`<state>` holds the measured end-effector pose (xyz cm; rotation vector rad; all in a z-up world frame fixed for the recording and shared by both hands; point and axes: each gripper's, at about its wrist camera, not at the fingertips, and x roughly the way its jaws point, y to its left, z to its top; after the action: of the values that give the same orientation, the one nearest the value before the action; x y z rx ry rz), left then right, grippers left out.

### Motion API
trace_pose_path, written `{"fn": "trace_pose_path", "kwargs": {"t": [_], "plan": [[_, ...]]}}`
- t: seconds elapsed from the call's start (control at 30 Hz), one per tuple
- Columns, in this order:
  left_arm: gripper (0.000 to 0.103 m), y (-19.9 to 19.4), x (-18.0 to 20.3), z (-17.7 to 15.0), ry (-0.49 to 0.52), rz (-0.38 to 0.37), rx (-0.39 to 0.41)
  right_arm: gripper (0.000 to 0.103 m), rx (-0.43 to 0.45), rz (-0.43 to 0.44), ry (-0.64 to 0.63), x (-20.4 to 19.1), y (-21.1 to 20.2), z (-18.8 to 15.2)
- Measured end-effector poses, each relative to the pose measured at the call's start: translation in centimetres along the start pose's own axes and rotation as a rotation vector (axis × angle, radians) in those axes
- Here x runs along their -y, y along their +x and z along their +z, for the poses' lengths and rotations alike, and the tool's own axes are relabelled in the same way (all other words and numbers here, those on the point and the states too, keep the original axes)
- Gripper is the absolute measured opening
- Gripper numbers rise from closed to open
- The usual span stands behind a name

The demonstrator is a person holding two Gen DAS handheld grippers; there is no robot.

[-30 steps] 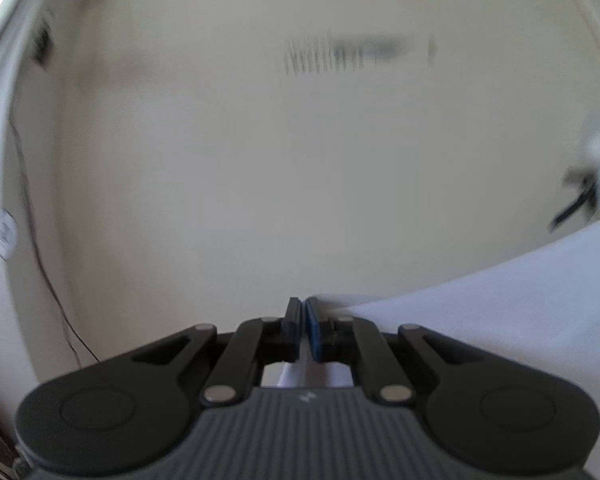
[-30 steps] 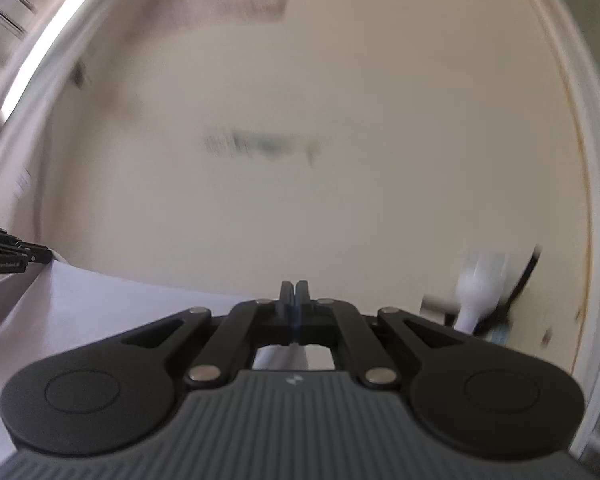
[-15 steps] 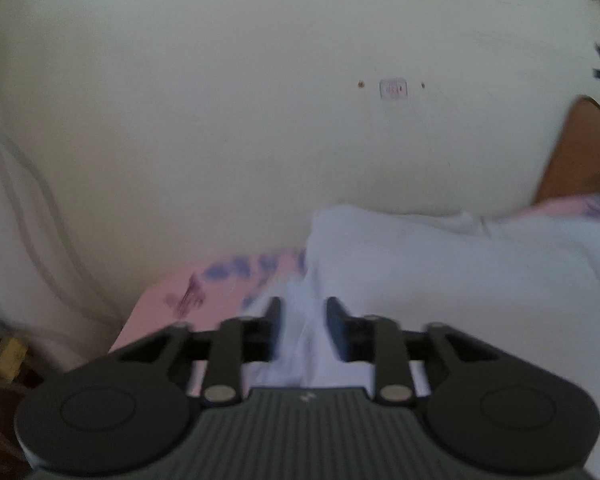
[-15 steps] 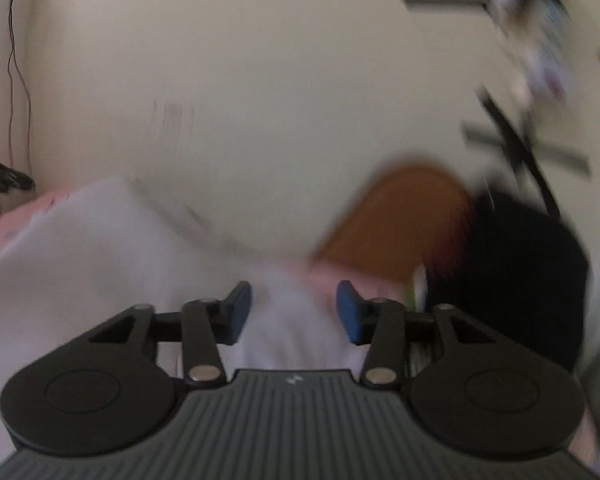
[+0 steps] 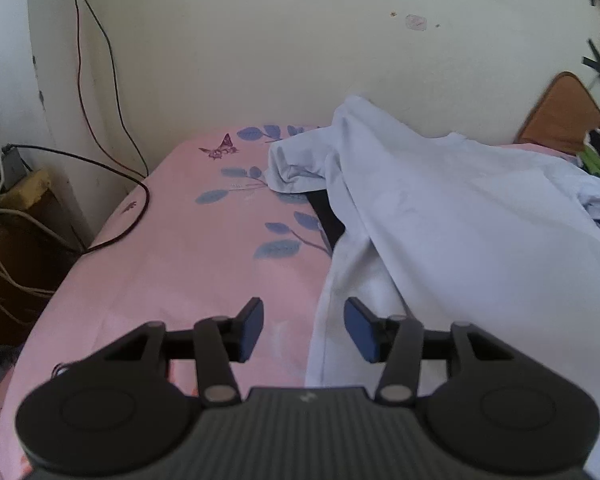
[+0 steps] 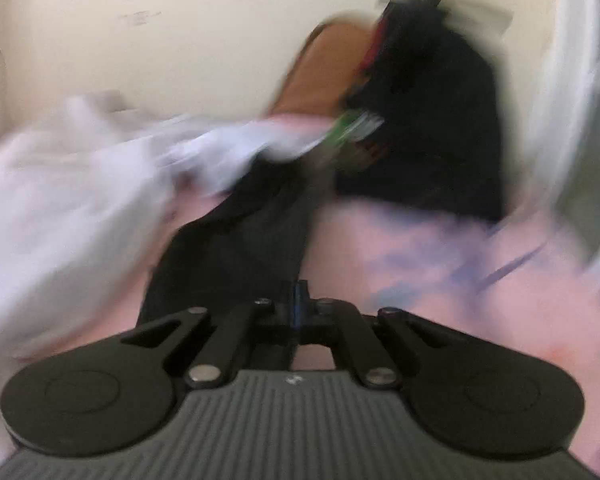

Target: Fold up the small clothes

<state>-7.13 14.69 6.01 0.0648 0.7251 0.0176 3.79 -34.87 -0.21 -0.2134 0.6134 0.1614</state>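
1. Left gripper (image 5: 304,330): fingers (image 5: 249,330) apart and opening. Nothing is pinched; the pads press on nothing. The left edge of the pale blue garment (image 5: 452,232) lies in the gap, nearer the right-hand finger.
2. Below and to the left of these fingers is the bed (image 5: 188,248), covered in a pink sheet with blue leaf prints and a small butterfly motif.
3. Ahead and to the right of the left fingers, the pale blue garment is spread loosely and rumpled across the bed, one bunched end pointing towards the wall.
4. A dark cloth (image 5: 328,220) shows from under the garment's edge, ahead of the fingers.
5. Far left of the fingers: a black cable (image 5: 136,224) trails over the bed's edge; more wires run up the wall.
6. Right gripper (image 6: 299,304): fingers together, nothing seen between them. This view is heavily blurred.
7. Directly ahead of the right fingers lies a black garment (image 6: 236,248) on the pink sheet; the pale garment sits to its left.
8. Further ahead and right: a black heap (image 6: 432,128), a brown board (image 6: 320,76) against the wall, and something green (image 6: 348,128), not identifiable.
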Motion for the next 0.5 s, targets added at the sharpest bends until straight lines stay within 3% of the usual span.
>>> {"fn": "trace_pose_path", "kwargs": {"t": [0.07, 0.1, 0.17, 0.2, 0.27, 0.4, 0.43, 0.5], "plan": [[0.053, -1.0, 0.1, -0.5, 0.03, 0.016, 0.015, 0.003, 0.07, -0.282, -0.095, 2.1, -0.5, 0.7], [0.054, -1.1, 0.0, -0.7, 0.039, 0.015, 0.014, 0.005, 0.071, -0.361, -0.077, 3.7, -0.6, 1.2], [0.056, -1.7, -0.1, -1.5, 0.041, 0.005, 0.007, 0.032, 0.05, -0.411, 0.005, 6.0, -1.3, 2.3], [0.057, -1.8, -0.2, -1.9, 0.038, 0.001, 0.002, 0.036, 0.072, -0.39, 0.034, 6.0, -2.3, 2.4], [0.057, -1.7, -0.2, -2.7, 0.033, -0.008, -0.017, 0.057, 0.124, -0.242, 0.074, 4.3, -4.4, 2.4], [0.056, -0.8, -0.2, -4.0, 0.02, 0.008, -0.078, 0.062, 0.046, 0.29, 0.152, -1.9, -6.8, 0.3], [0.056, -0.6, -0.2, -4.2, 0.015, 0.002, -0.091, 0.062, 0.005, 0.385, 0.137, -4.1, -6.7, -0.1], [0.054, -0.4, 0.3, -4.7, 0.022, -0.007, -0.103, 0.062, -0.045, 0.497, 0.078, -8.0, -6.4, -1.1]]}}
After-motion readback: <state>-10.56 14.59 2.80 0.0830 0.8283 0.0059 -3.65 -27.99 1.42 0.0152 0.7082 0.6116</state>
